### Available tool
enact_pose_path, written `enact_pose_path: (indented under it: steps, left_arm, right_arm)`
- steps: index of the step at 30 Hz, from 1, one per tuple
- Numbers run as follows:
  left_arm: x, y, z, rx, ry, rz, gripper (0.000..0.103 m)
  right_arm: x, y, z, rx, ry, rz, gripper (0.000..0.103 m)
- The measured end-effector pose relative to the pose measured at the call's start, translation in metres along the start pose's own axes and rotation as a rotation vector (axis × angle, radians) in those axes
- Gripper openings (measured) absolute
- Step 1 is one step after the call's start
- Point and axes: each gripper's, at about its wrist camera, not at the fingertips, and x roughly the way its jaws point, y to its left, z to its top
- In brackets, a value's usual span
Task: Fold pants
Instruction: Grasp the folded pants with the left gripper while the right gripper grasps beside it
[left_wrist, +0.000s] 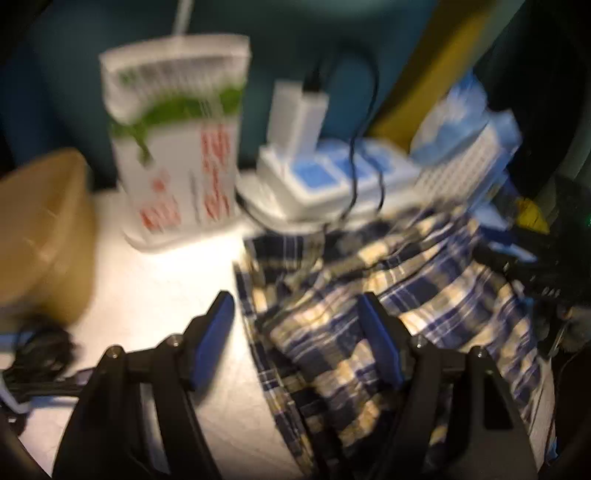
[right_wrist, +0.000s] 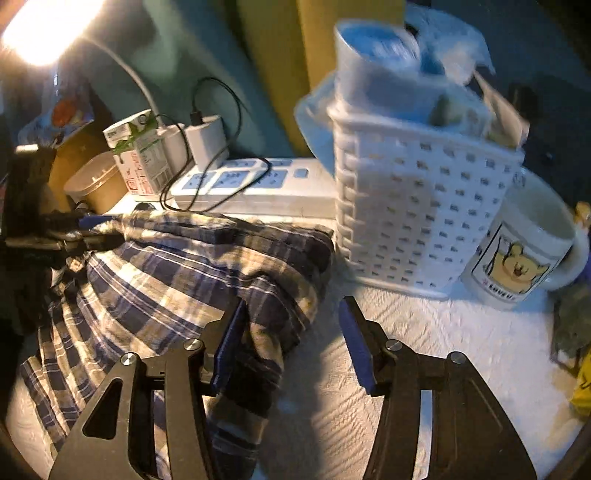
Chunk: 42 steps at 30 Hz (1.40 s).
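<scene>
Blue, cream and navy plaid pants (left_wrist: 424, 291) lie bunched on a white textured table (left_wrist: 155, 280). In the left wrist view my left gripper (left_wrist: 299, 328) is open, its jaws straddling the left edge of the cloth. In the right wrist view the pants (right_wrist: 184, 266) form a rumpled heap at the left. My right gripper (right_wrist: 291, 332) is open over the heap's right edge, its left finger against a hanging fold. The other gripper (right_wrist: 66, 236) shows at the far left, at the cloth's far edge.
A milk carton (left_wrist: 177, 140), a power strip with chargers and cables (left_wrist: 332, 173), a brown paper bowl (left_wrist: 40, 229) and a coiled black cable (left_wrist: 40, 350) stand behind and left. A white perforated basket (right_wrist: 417, 199) and a bear mug (right_wrist: 524, 251) stand right.
</scene>
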Motion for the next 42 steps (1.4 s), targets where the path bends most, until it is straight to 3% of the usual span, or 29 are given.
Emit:
enact_pose_path:
  steps: [2,5,6,9,12,13,14,18,23,29,37,42]
  left_arm:
    - [0.003,0.000,0.000,0.007,-0.014,-0.002,0.072]
    - [0.006,-0.002,0.004,0.009,0.002,-0.006,0.069]
    - [0.007,-0.003,0.004,0.019,0.006,-0.012,0.065]
    - [0.016,-0.015,0.011,0.029,0.018,-0.052,0.039]
    - [0.016,-0.024,0.010,0.051,0.013,-0.044,0.028]
    - [0.013,-0.025,0.011,0.046,0.009,-0.045,0.024]
    - [0.009,-0.025,0.011,0.041,0.004,-0.052,0.022]
    - [-0.015,-0.031,0.011,0.053,-0.040,-0.056,0.018]
    - [-0.063,-0.048,0.006,0.069,-0.143,-0.060,0.017]
    - [-0.159,-0.071,-0.007,0.102,-0.335,-0.059,0.017]
    - [-0.292,-0.098,-0.037,0.164,-0.582,-0.037,0.017]
    - [-0.370,-0.106,-0.066,0.188,-0.701,-0.003,0.017]
  right_arm:
    - [0.010,-0.007,0.000,0.051,0.026,0.050,0.068]
    - [0.012,-0.010,0.005,0.066,0.024,0.088,0.069]
    - [0.013,-0.010,0.006,0.065,0.023,0.093,0.069]
    - [0.022,-0.006,0.013,0.070,0.021,0.117,0.069]
    - [0.028,-0.003,0.018,0.082,0.018,0.147,0.066]
    - [0.030,-0.002,0.019,0.083,0.022,0.168,0.043]
    - [0.031,-0.001,0.020,0.087,0.019,0.179,0.027]
    - [0.014,0.019,0.021,0.015,-0.033,0.117,0.019]
    - [-0.056,0.058,0.025,-0.114,-0.204,0.021,0.018]
    - [-0.155,0.111,0.028,-0.212,-0.403,-0.056,0.018]
    - [-0.268,0.185,0.019,-0.308,-0.638,-0.097,0.018]
    - [-0.317,0.225,0.005,-0.360,-0.735,-0.086,0.018]
